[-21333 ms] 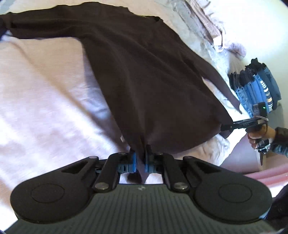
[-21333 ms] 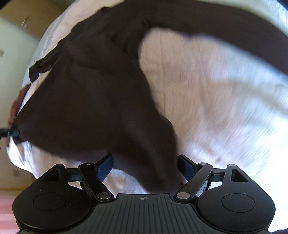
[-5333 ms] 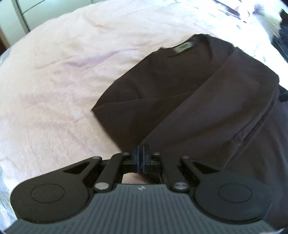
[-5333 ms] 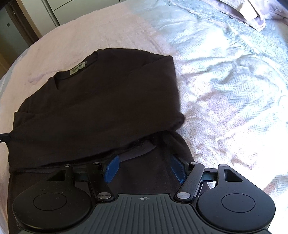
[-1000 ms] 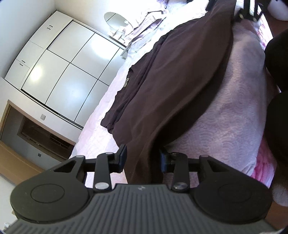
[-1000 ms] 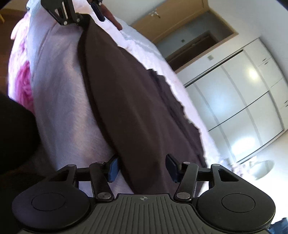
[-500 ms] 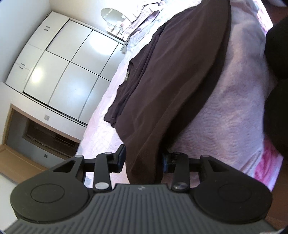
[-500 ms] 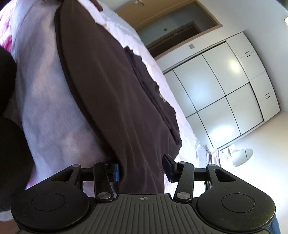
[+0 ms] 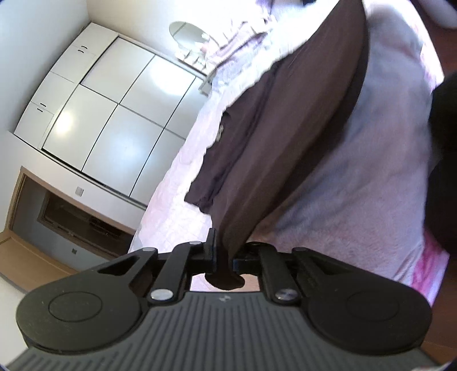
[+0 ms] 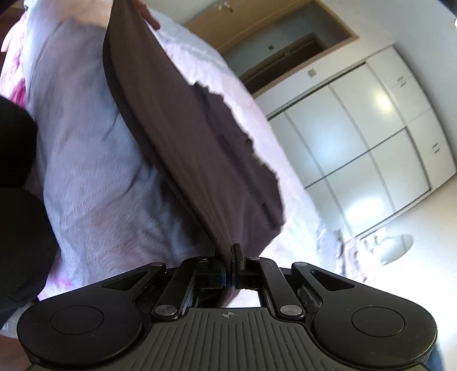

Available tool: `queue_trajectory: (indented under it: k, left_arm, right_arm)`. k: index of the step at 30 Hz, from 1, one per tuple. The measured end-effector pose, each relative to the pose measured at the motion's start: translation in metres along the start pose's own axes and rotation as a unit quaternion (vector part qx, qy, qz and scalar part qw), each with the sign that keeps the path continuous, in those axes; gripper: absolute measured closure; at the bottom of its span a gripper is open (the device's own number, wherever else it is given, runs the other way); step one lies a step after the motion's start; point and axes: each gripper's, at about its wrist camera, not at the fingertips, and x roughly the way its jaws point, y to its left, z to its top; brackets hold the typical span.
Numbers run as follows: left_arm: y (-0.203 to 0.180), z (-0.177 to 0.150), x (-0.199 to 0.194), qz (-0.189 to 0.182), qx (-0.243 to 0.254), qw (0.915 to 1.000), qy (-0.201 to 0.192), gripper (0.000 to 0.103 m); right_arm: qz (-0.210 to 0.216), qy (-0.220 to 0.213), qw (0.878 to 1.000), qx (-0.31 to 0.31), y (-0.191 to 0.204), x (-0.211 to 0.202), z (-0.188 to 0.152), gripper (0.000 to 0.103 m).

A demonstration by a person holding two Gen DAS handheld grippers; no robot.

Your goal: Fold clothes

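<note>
I have the dark brown sweater [image 9: 285,137] pinched at both ends of its near edge. My left tool [image 9: 223,251] is closing, and its pads already press on a bunched corner of the cloth, a small lump of which pokes out behind the jaws. My right tool [image 10: 232,256] is clamped tight on the opposite corner, the fabric running as a thin ribbed edge straight into the closed jaws.

From each tool the sweater [image 10: 194,142] stretches away as a taut, lifted band along the edge of the bed. Its far part lies rumpled on the bed [image 9: 357,171], with what looks like a neck label [image 9: 220,129] showing pale on the dark cloth in the left view. The lifted hem hangs clear of the cover just in front of the tools; farther off I cannot tell where it meets the bed.

The bed [image 10: 85,177] wears a pale pink, textured cover, with a brighter pink patch [image 9: 428,265] at its near lower corner. Beyond it stand a white wardrobe [image 9: 114,114] with large flat doors, a wood-framed doorway [image 10: 285,48], and a round mirror [image 9: 188,35] above some pale, blurred items. A hand [image 10: 147,14] shows at the top of the right view, beside the far end of the sweater.
</note>
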Motion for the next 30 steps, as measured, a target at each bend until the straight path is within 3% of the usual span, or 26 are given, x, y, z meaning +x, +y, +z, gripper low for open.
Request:
queue_trajectory:
  k: [4, 11, 19, 25, 30]
  left_arm:
    - [0.008, 0.009, -0.051, 0.001, 0.009, 0.9998, -0.016, 0.096]
    - [-0.001, 0.009, -0.149, -0.012, 0.018, 0.9996, -0.017, 0.096]
    - [-0.018, 0.01, -0.22, -0.039, 0.004, 0.9989, -0.024, 0.096]
    - [-0.019, 0.013, -0.236, -0.039, 0.001, 0.9988, -0.029, 0.096]
    - [0.001, 0.026, -0.219, -0.029, -0.018, 0.9985, -0.043, 0.096]
  right_arm:
    - [-0.018, -0.017, 1.0, -0.004, -0.014, -0.052, 0.011, 0.102]
    - [-0.009, -0.025, 1.0, 0.003, 0.002, -0.152, 0.006, 0.102]
    - [-0.017, -0.04, 0.999, 0.028, 0.018, -0.252, 0.002, 0.102]
    - [-0.044, -0.04, 0.996, 0.06, 0.009, -0.287, -0.002, 0.103]
    - [-0.034, -0.044, 0.997, 0.046, 0.002, -0.272, -0.003, 0.103]
